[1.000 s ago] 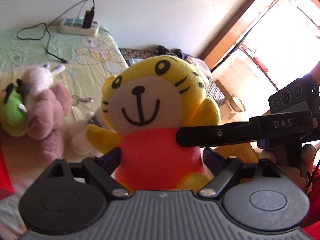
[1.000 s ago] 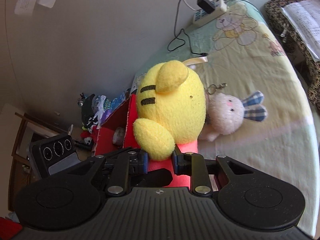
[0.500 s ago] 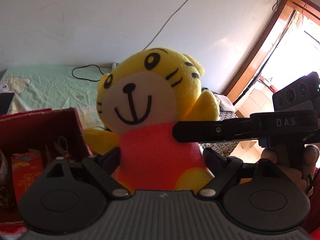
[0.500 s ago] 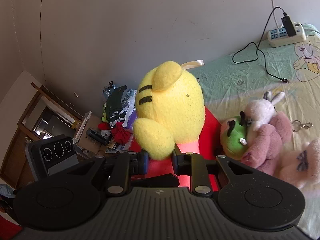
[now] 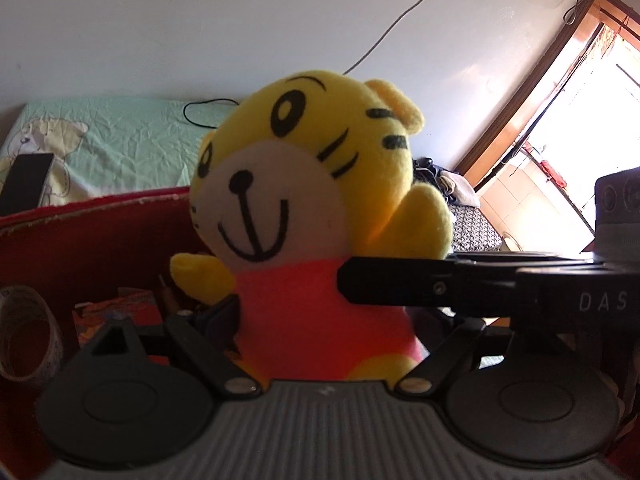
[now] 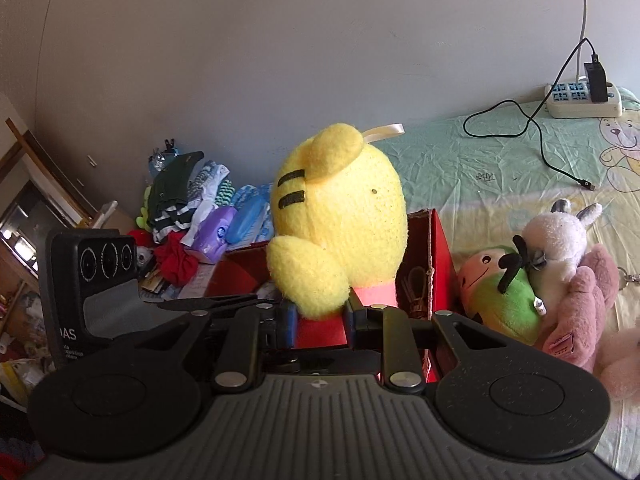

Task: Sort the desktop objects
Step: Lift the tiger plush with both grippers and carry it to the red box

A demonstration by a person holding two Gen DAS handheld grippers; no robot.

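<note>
Yellow tiger plush (image 5: 308, 208) is pinched by both my tools at once. My left gripper (image 5: 320, 320) has its jaws pressed into the plush's red torso from either side. My right gripper (image 6: 320, 316) is clamped narrow on the same torso, seen from behind in its view, and its finger (image 5: 400, 288) crosses the plush's front in the left view. Plush sits above the open red box (image 6: 436, 240); can't tell if it touches the bottom. Tape roll (image 5: 24, 336) is inside the box. Green plush (image 6: 500, 300) and pink plush (image 6: 584, 300) lie on the sheet just right of the box.
</note>
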